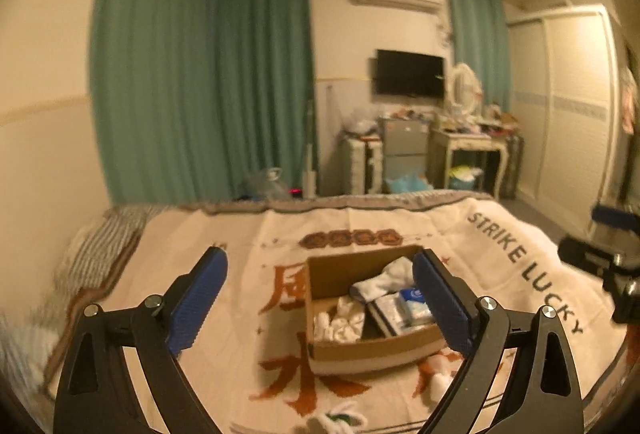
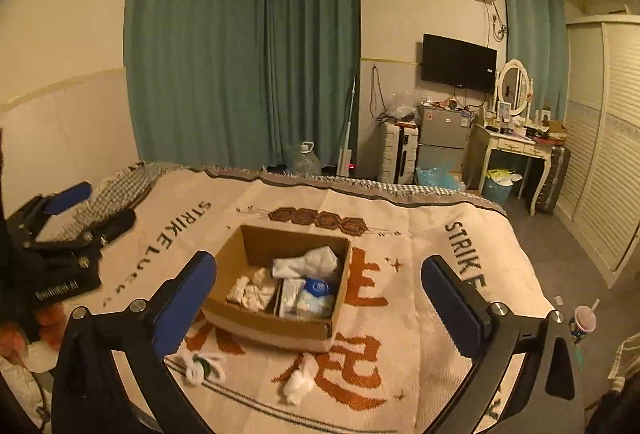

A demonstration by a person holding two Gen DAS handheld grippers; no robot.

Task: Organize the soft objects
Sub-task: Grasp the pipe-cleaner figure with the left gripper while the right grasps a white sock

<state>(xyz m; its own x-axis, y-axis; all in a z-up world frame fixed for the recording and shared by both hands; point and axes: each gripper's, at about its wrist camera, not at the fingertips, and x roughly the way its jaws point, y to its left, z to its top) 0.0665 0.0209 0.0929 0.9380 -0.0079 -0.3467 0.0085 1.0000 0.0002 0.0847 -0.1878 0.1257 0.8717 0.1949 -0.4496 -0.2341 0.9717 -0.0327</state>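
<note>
An open cardboard box [image 1: 336,276] [image 2: 296,240] sits on the bed blanket. It holds white cloths [image 2: 308,261], crumpled white socks [image 2: 252,290] and blue-and-white tissue packs [image 2: 316,297]. A white cloth with a green spot [image 2: 200,364] and a small white wad [image 2: 298,386] lie on the blanket in front of the box. My left gripper [image 1: 320,298] is open and empty, above the box's near side. My right gripper [image 2: 320,298] is open and empty, above the box. The left gripper also shows at the left of the right wrist view [image 2: 86,208].
The cream blanket [image 2: 420,234] with orange characters covers the bed. A striped pillow [image 1: 104,238] lies at the far left. Beyond the bed are green curtains, a water jug [image 2: 306,158], a small fridge, a dressing table and a wardrobe. A cup [image 2: 584,322] stands on the floor at right.
</note>
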